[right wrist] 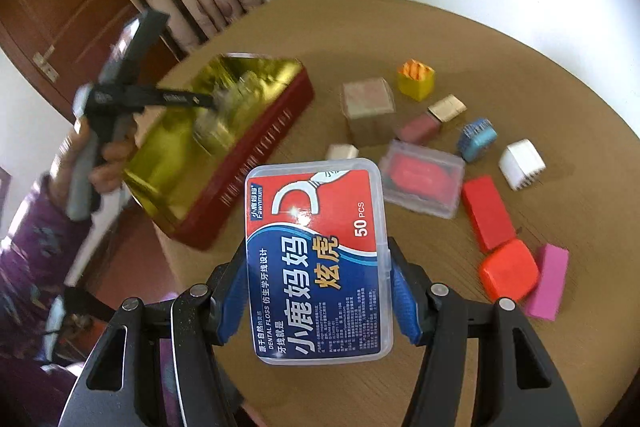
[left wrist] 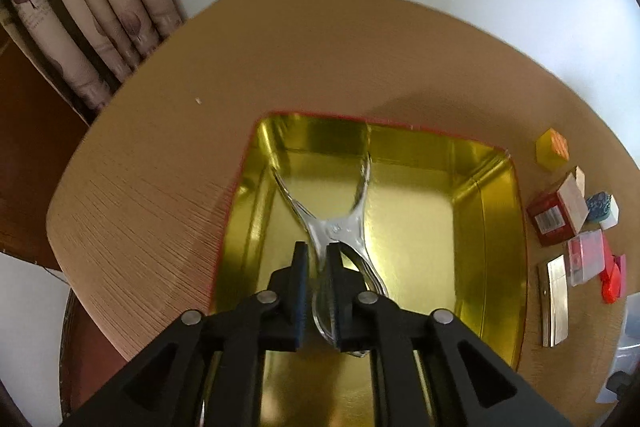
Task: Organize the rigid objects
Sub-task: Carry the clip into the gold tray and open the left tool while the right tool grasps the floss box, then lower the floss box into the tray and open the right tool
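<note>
The left gripper [left wrist: 318, 291], jaws narrow and barely parted, has a clear plastic piece [left wrist: 340, 227] between its pads over the gold-lined tin [left wrist: 486, 227]; whether the pads press it cannot be told. The right gripper [right wrist: 316, 291] clamps the dental floss box [right wrist: 316, 259] above the table [right wrist: 440, 39]. By judgement the task is early: the tin is nearly bare, while the yellow cube [right wrist: 416, 79], red block [right wrist: 486, 213] and other small items remain outside.
</note>
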Demonstrator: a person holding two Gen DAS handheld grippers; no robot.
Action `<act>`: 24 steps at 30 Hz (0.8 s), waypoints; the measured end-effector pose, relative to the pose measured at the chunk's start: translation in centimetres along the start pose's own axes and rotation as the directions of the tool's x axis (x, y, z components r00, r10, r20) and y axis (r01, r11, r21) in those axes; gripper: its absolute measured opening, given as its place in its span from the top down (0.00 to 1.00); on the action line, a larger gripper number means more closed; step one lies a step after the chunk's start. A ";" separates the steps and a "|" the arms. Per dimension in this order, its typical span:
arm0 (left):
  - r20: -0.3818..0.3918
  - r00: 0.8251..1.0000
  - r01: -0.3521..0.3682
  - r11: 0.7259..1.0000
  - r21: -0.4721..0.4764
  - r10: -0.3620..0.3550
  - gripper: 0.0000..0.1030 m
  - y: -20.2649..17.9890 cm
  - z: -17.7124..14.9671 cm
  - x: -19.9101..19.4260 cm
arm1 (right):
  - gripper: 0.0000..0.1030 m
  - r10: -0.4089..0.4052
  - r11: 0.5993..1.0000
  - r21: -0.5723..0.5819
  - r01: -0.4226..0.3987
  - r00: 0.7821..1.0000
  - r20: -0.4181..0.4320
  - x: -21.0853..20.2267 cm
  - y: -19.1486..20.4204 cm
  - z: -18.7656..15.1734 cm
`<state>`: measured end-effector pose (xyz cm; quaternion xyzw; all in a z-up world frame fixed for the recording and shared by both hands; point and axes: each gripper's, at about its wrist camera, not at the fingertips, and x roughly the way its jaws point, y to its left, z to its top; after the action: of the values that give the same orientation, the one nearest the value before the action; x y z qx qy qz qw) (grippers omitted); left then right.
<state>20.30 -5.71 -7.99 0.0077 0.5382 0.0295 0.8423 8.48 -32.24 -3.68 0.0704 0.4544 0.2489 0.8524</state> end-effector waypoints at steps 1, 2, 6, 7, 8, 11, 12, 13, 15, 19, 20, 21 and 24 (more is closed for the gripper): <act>0.026 1.000 0.006 1.000 -0.006 -0.006 0.83 0.4 -0.2 -0.8 | 0.44 0.014 1.000 0.003 -0.014 1.000 0.011 0.0 0.3 0.5; 0.055 0.998 0.021 1.000 -0.020 -0.020 0.83 0.8 -0.6 -1.7 | 0.44 0.031 0.999 0.008 -0.031 0.999 0.027 -0.2 1.0 1.2; 0.163 0.981 0.122 0.987 -0.105 -0.104 0.82 3.0 -2.6 -5.7 | 0.44 0.096 0.995 0.024 -0.097 0.994 0.059 0.9 3.2 4.3; 0.196 0.976 0.127 0.983 -0.134 -0.099 0.80 3.7 -3.8 -6.9 | 0.44 0.111 0.993 0.030 -0.113 0.992 0.065 1.1 3.8 5.1; 0.210 0.974 0.119 0.981 -0.154 -0.085 0.79 4.3 -4.7 -7.6 | 0.44 0.137 0.989 0.042 -0.140 0.988 0.071 1.6 4.3 6.0; 0.244 0.968 0.115 0.974 -0.194 -0.065 0.78 5.9 -7.4 -9.4 | 0.44 0.185 0.979 0.069 -0.190 0.980 0.074 3.9 5.7 8.5; 0.242 0.969 0.105 0.975 -0.198 -0.056 0.78 5.9 -7.9 -9.8 | 0.44 0.201 0.974 0.087 -0.207 0.977 0.073 4.9 6.1 9.2; 0.235 0.971 0.094 0.974 -0.205 -0.045 0.78 6.3 -8.9 -10.0 | 0.44 0.206 0.972 0.102 -0.212 0.976 0.071 6.0 6.4 9.9; 0.236 0.971 0.091 0.974 -0.206 -0.041 0.78 6.8 -9.9 -10.0 | 0.44 0.201 0.969 0.132 -0.208 0.978 0.061 8.1 6.6 10.9; 0.263 0.965 0.034 0.978 -0.205 0.022 0.77 7.1 -11.1 -10.0 | 0.44 0.198 0.956 0.213 -0.200 0.980 0.034 11.7 6.0 11.9; 0.265 0.964 0.023 0.980 -0.198 0.031 0.78 6.9 -11.0 -9.9 | 0.44 0.192 0.956 0.221 -0.193 0.981 0.029 12.3 5.8 11.9; 0.262 0.965 0.018 0.982 -0.188 0.032 0.78 6.9 -10.9 -9.8 | 0.44 0.188 0.955 0.230 -0.189 0.982 0.024 12.9 5.7 11.9; 0.254 0.967 0.036 0.982 -0.183 0.012 0.77 6.7 -10.9 -9.1 | 0.44 0.157 0.956 0.247 -0.155 0.988 0.012 14.5 5.3 11.9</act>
<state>6.35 0.26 -4.04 -0.0706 0.4206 0.0733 0.9015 22.95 -19.30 -5.66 0.2109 0.4780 0.2570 0.8130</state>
